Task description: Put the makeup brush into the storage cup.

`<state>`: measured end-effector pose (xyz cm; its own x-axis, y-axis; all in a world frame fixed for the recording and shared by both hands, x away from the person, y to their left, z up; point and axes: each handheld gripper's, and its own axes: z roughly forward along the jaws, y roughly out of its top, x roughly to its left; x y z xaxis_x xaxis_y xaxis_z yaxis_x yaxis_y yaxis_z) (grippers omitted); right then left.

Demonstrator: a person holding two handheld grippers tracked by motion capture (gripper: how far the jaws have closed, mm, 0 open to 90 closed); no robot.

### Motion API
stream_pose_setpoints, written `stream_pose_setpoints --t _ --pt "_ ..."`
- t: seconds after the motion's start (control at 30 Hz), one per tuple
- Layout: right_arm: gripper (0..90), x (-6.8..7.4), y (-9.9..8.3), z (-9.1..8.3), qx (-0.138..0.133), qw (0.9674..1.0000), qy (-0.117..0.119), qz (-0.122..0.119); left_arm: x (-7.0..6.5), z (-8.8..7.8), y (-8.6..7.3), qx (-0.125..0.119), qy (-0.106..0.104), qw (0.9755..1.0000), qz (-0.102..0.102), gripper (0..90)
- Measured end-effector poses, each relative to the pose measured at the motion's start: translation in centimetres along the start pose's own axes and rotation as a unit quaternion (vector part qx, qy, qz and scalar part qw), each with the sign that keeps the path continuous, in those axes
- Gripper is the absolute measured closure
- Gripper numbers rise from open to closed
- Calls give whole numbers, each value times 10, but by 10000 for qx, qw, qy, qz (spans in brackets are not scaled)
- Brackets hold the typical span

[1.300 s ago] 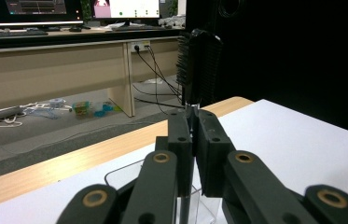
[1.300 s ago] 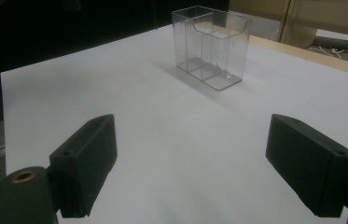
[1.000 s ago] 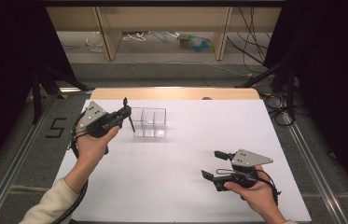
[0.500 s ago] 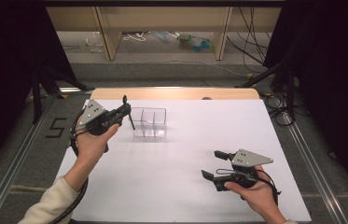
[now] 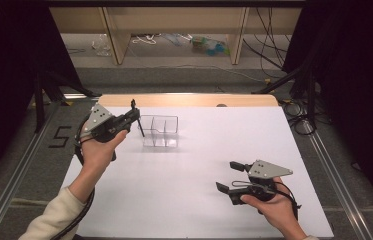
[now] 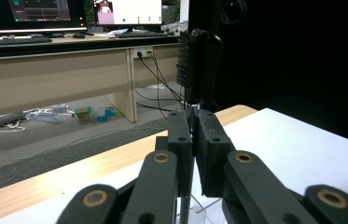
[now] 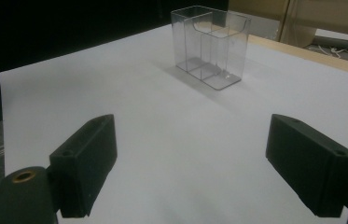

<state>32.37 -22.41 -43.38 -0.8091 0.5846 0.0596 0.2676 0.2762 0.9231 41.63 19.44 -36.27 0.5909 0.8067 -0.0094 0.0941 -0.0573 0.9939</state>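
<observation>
My left gripper (image 5: 135,117) is raised above the white table top's far left, shut on a thin black brush (image 5: 138,120). In the left gripper view the jaws (image 6: 192,119) pinch the stem, and the brush's bristled head (image 6: 198,65) stands up above them. A clear plastic box with compartments (image 5: 159,131) stands just right of that gripper, apart from the brush's lower end. At the near right, my right gripper (image 5: 227,176) rests low over the table, open with nothing between its jaws. In the right gripper view the clear box (image 7: 211,46) stands beyond the open right gripper (image 7: 195,163).
The white table top (image 5: 189,200) has a wooden strip (image 5: 189,100) along its far edge. Black curtains stand on both sides. Cables lie on the floor (image 5: 269,60) beyond the table, and a metal rail (image 5: 334,175) runs along its right side.
</observation>
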Motion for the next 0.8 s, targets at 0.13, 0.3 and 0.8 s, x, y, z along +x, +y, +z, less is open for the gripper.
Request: stream_pose_setpoints --t 0.13,0.3,0.8 --pt "175 0 0 0 7 10000 0 13 0 1 1 -11 3 10000 -28 850" --pt "175 0 0 0 -4 10000 -17 -8 0 2 1 -14 9 10000 -52 850" --pt "175 0 -1 1 -78 10000 5 15 2 3 3 -11 107 9999 -121 850"
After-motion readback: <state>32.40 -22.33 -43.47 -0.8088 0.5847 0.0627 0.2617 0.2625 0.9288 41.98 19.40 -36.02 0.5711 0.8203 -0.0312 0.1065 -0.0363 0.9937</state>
